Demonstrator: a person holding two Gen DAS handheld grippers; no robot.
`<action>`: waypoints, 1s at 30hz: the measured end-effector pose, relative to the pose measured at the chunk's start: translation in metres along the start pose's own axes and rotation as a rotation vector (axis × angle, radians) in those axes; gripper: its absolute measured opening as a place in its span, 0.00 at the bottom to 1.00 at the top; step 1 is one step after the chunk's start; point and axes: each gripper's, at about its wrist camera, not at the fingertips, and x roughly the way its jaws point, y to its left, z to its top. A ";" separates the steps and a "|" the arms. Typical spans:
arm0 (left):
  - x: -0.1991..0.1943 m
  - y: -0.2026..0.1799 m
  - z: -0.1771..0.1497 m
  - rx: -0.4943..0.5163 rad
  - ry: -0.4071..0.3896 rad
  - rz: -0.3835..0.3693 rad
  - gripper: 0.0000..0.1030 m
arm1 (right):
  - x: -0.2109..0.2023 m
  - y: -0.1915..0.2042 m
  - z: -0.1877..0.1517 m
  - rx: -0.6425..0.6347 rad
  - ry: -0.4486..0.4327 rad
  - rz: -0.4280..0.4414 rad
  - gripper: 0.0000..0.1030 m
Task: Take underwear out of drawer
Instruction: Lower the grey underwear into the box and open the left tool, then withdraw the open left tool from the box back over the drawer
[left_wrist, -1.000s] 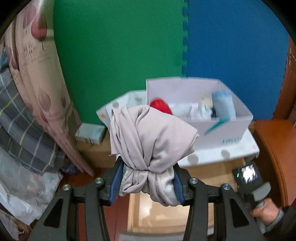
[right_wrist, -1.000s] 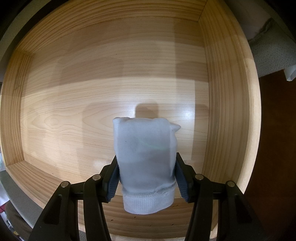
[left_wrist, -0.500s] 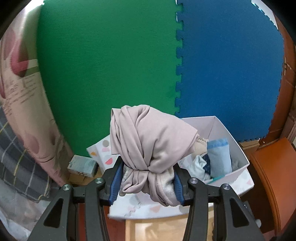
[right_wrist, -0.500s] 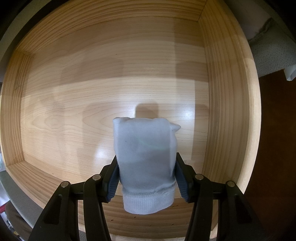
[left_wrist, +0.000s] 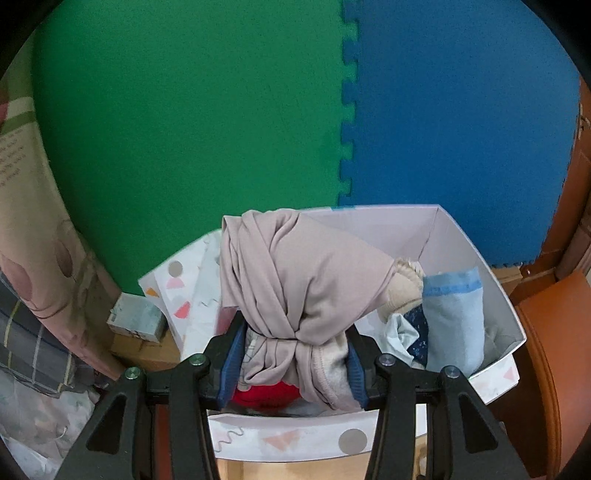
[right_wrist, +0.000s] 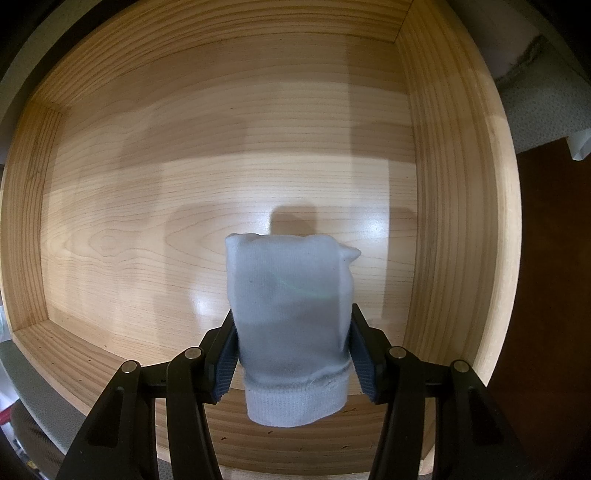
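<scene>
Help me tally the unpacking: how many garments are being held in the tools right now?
2. A knotted beige garment is clamped in the left tool over the white box; a folded pale-blue garment is in the right tool above the wooden drawer. More clothes sit in the box.

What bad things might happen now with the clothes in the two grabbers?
The beige bundle in the left gripper is loosely knotted and could unroll or catch the paper box's rim on the way in. The folded pale blue underwear in the right gripper hangs above the wooden drawer and could slip back inside.
</scene>
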 end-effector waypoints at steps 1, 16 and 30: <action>0.007 -0.002 -0.001 0.004 0.020 0.006 0.47 | 0.000 0.000 0.000 0.000 0.000 0.000 0.49; 0.025 0.000 -0.008 -0.024 0.084 0.029 0.55 | 0.000 0.000 0.000 -0.001 0.000 0.000 0.49; -0.018 0.005 -0.003 -0.014 0.002 0.036 0.61 | 0.000 0.001 0.000 -0.001 0.000 0.000 0.49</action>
